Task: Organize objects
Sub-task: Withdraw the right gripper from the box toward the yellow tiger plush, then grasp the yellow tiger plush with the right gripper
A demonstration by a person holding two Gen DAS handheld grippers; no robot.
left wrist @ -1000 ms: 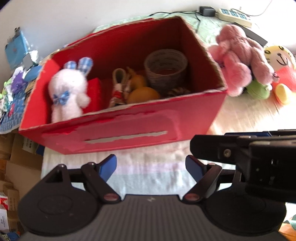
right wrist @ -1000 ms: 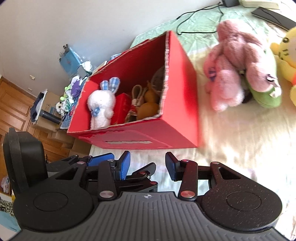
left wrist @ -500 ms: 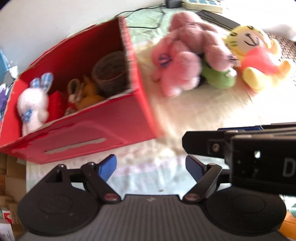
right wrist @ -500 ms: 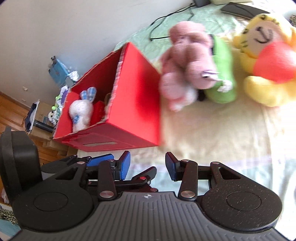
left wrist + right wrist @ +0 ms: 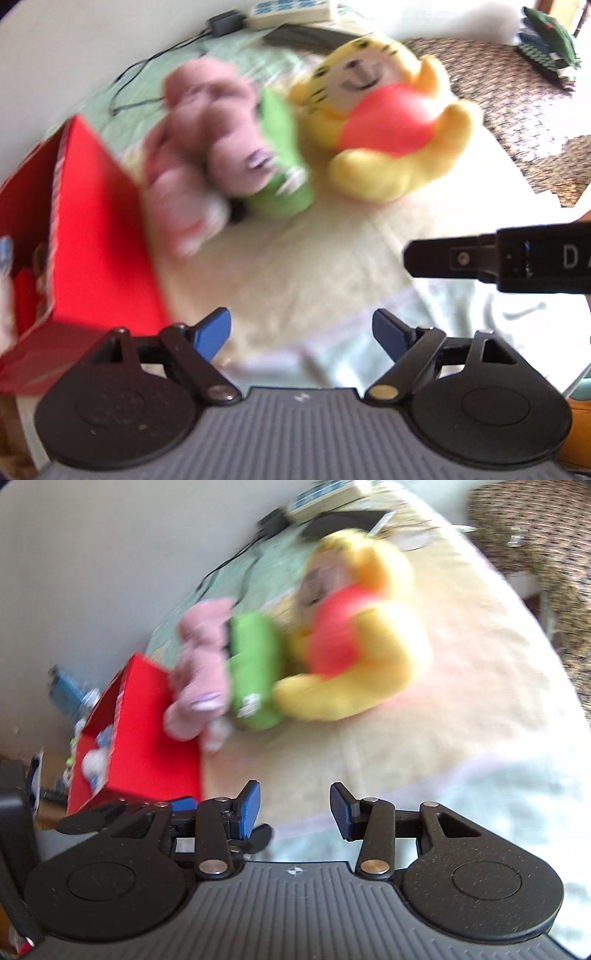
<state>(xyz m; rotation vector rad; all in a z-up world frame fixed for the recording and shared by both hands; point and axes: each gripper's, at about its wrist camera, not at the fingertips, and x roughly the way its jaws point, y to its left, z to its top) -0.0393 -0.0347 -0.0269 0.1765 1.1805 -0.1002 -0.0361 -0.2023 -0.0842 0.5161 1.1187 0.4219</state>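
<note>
A red cardboard box (image 5: pixel 99 229) (image 5: pixel 144 738) stands at the left on the bed, holding a white bunny (image 5: pixel 94 762) and other toys. Right of it lie a pink plush (image 5: pixel 207 147) (image 5: pixel 201 679), a green plush (image 5: pixel 280 155) (image 5: pixel 255 668) and a yellow tiger plush in a red top (image 5: pixel 388 125) (image 5: pixel 354 653). My left gripper (image 5: pixel 301 334) is open and empty, short of the plushes. My right gripper (image 5: pixel 293 806) is open and empty too. Its body shows from the side in the left wrist view (image 5: pixel 498 258).
A pale blanket (image 5: pixel 295 266) covers the bed. A power strip (image 5: pixel 291 11), an adapter with a black cable and a dark flat item lie at the far edge by the wall. A brown patterned cover (image 5: pixel 517 96) lies at the right. Clutter sits left of the box.
Both grippers have swung right, away from the red box and toward the plush toys; the views are motion-blurred. Both stay open and empty.
</note>
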